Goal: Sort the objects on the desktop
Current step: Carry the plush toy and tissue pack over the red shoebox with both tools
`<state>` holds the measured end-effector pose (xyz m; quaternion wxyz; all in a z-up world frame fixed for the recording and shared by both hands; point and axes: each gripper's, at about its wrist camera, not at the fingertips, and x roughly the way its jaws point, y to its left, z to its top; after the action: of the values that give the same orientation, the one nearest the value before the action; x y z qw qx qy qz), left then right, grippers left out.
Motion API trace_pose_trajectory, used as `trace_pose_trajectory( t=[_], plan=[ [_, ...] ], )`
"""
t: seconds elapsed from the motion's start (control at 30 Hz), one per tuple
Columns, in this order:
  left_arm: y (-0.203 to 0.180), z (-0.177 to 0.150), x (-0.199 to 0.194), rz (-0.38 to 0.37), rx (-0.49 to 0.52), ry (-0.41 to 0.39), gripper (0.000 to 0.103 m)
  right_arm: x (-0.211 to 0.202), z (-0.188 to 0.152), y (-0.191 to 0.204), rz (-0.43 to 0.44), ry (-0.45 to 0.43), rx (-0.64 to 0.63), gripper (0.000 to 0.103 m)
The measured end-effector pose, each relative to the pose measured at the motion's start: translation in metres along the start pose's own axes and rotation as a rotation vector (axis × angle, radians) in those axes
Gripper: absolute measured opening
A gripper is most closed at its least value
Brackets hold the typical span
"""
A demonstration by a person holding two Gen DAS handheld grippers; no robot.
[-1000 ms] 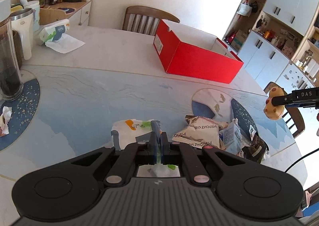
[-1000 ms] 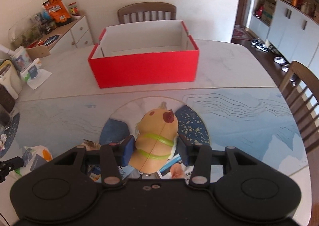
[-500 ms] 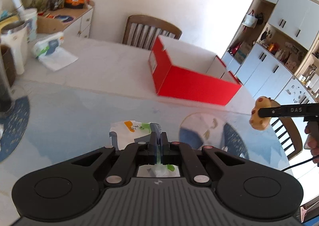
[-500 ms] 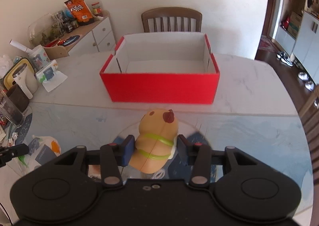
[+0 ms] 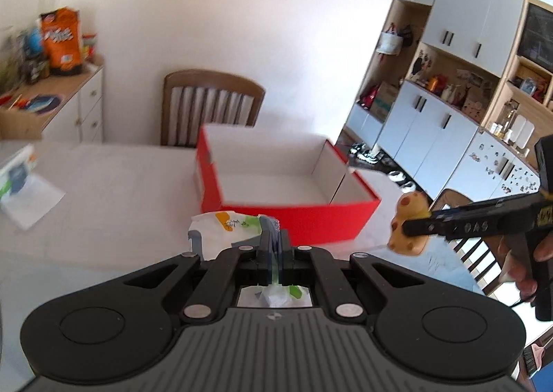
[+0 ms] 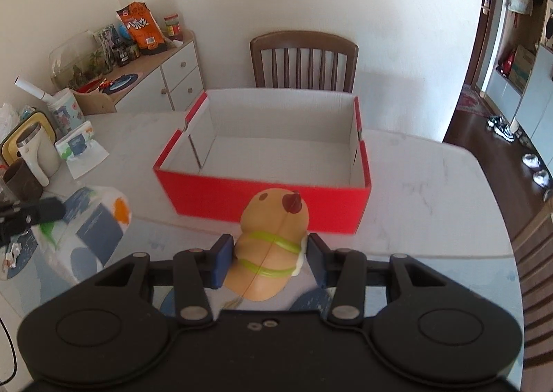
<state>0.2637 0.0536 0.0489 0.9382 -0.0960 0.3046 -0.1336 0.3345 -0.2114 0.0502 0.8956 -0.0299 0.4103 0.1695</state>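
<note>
I see matt red cardboard on the box (image 6: 262,195), white inside. The toy (image 6: 273,247) looks like smooth soft plastic. The tissue pack (image 5: 224,229) has glossy plastic wrap. The counter (image 6: 414,191) reads as polished pale marble; the chair (image 6: 304,60) is varnished wood.

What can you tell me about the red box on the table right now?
The red box is an open, lidless cardboard carton, red outside and white inside, with folded flaps along its short ends. It sits flat on the pale table, in front of a wooden chair. Its interior looks empty. Nothing touches it: the toy in the right hand-held gripper and the packet in the left hand-held gripper are both short of its near wall.
</note>
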Motion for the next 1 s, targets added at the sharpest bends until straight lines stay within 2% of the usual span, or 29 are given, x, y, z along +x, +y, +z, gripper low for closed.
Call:
trace_pose_trajectory(
  t=[0.2, 0.37, 0.47, 0.63, 1.0],
  plan=[
    [-0.018, 0.038, 0.034, -0.021, 0.069, -0.052, 0.001, 0.019, 0.023, -0.01, -0.006, -0.009, -0.007, 0.045],
    [-0.02, 0.054, 0.075, -0.02, 0.105, 0.011, 0.001, 0.039, 0.039, -0.018, -0.022, 0.0, -0.002, 0.045],
    [-0.023, 0.046, 0.083, -0.065, 0.165, 0.066, 0.001, 0.043, 0.04, -0.022, -0.02, 0.003, 0.002, 0.046],
    [-0.009, 0.02, 0.098, -0.069, 0.173, 0.154, 0.001, 0.05, 0.032, -0.028, -0.037, 0.028, -0.007, 0.046],
    [0.007, -0.015, 0.126, -0.047, 0.252, 0.261, 0.005, 0.057, 0.029, -0.035, -0.043, 0.051, 0.006, 0.046]
  ],
)
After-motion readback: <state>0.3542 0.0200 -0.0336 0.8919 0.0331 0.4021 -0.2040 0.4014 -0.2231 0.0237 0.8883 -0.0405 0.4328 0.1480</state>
